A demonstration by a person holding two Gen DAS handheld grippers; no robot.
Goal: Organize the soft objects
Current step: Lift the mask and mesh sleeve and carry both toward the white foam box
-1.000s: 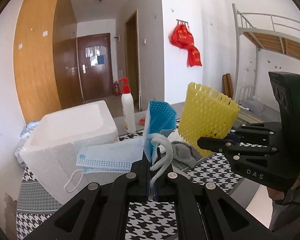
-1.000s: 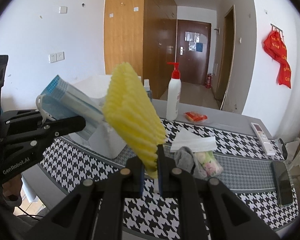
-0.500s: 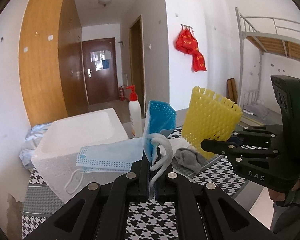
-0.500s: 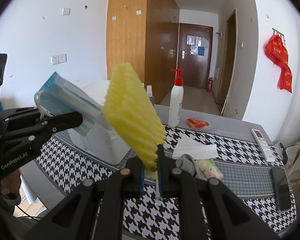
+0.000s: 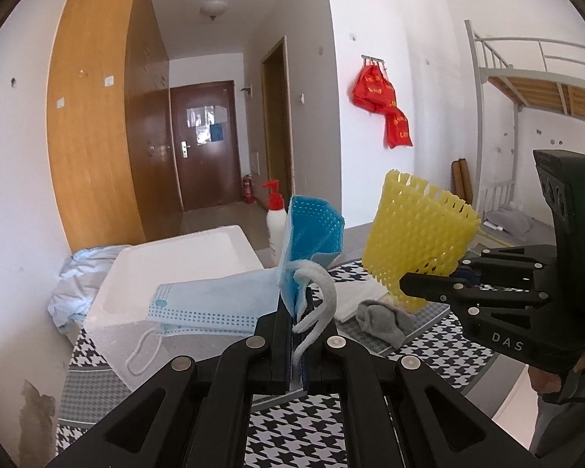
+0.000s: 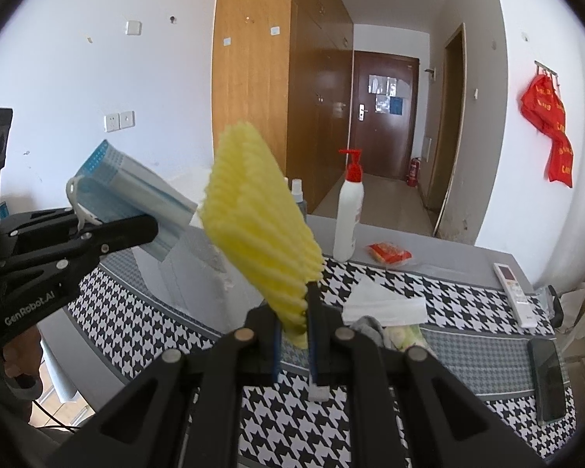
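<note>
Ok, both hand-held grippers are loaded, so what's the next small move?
Probably carry the left hand-held gripper over the white foam box and release its blue face mask there: another mask already lies on the box, while the right hand-held gripper holds the yellow foam net.

Mounted close behind each pair of tongs, looking forward and slightly down across the counter point(image 5: 440, 355) toward the brown door point(image 6: 384, 117). Shared: door, pump bottle point(image 5: 275, 218), foam box point(image 5: 183, 269), each other's tongs.
</note>
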